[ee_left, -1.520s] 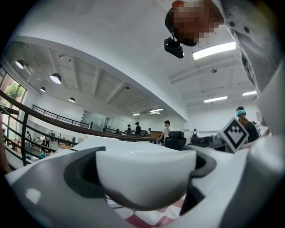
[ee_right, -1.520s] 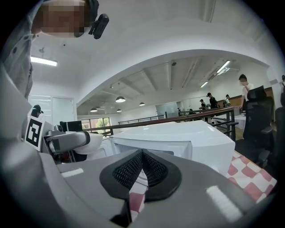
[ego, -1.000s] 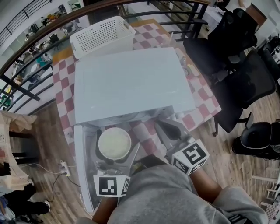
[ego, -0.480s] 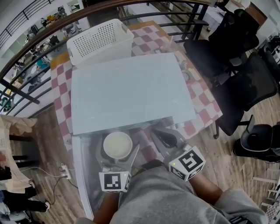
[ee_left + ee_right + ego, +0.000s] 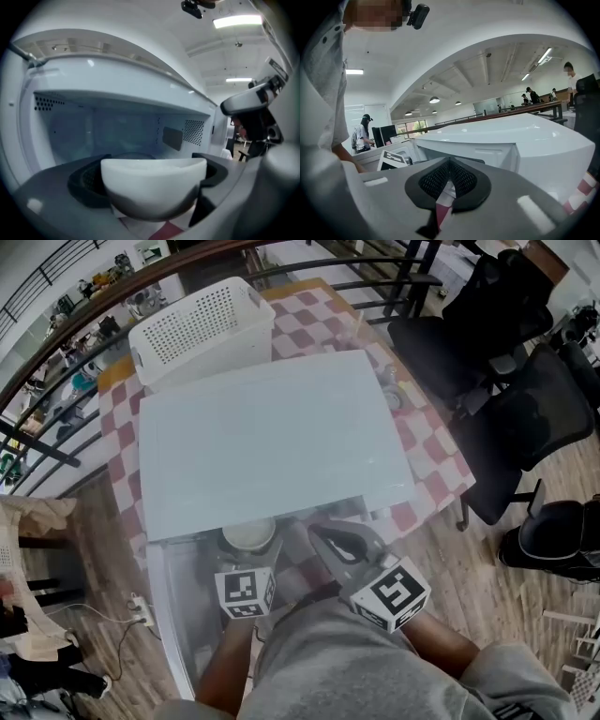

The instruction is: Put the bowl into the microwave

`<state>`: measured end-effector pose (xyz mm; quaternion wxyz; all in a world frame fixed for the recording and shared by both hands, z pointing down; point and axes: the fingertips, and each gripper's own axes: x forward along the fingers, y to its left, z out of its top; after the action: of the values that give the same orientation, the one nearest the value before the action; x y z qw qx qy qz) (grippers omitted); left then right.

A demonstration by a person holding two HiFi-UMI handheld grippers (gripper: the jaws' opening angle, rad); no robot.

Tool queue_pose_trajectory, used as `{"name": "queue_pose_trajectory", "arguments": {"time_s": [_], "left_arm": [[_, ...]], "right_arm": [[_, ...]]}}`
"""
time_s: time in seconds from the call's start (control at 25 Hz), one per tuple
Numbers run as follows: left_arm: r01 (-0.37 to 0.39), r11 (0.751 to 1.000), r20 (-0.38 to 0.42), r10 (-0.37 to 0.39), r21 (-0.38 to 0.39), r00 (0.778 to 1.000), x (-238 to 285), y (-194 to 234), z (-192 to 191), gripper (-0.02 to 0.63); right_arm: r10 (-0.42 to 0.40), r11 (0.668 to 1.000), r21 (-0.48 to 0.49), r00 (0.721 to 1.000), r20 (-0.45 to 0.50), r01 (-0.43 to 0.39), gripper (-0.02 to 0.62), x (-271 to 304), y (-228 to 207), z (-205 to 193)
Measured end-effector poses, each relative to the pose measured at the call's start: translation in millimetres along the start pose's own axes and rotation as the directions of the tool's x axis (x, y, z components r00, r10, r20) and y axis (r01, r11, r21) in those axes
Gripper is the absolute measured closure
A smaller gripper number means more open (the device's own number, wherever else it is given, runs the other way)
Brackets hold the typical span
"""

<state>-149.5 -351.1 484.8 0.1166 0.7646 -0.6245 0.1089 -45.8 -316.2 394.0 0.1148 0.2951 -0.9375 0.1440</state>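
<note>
Your right gripper (image 5: 449,180) idles, jaws pressed together on nothing. Your left gripper (image 5: 151,185) clamps the white bowl (image 5: 249,536) by its sides at the microwave (image 5: 272,446) mouth. It looks rigid, slick and breakable, so hold it level.

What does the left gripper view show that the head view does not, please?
Only the left gripper view shows the microwave cavity, with its perforated vents, beyond the bowl that the left gripper holds. Only the head view shows the white basket and the wooden floor. Both show the bowl and the microwave.
</note>
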Motion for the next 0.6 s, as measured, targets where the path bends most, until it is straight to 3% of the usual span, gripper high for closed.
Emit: {"name": "queue_pose_trajectory", "arguments": {"time_s": [0.4, 0.6], "left_arm": [[-0.05, 0.999, -0.121, 0.049, -0.005, 0.991, 48.8, 18.8, -34.1, 0.071], [-0.056, 0.998, -0.127, 0.059, 0.029, 0.99, 60.2, 21.2, -37.0, 0.071]], "right_arm": [[0.006, 1.0, 0.011, 1.0, -0.012, -0.006, 0.598, -3.2, 3.8, -8.4], [-0.003, 1.0, 0.019, 1.0, -0.013, 0.003, 0.598, -7.6, 2.1, -10.2]]}}
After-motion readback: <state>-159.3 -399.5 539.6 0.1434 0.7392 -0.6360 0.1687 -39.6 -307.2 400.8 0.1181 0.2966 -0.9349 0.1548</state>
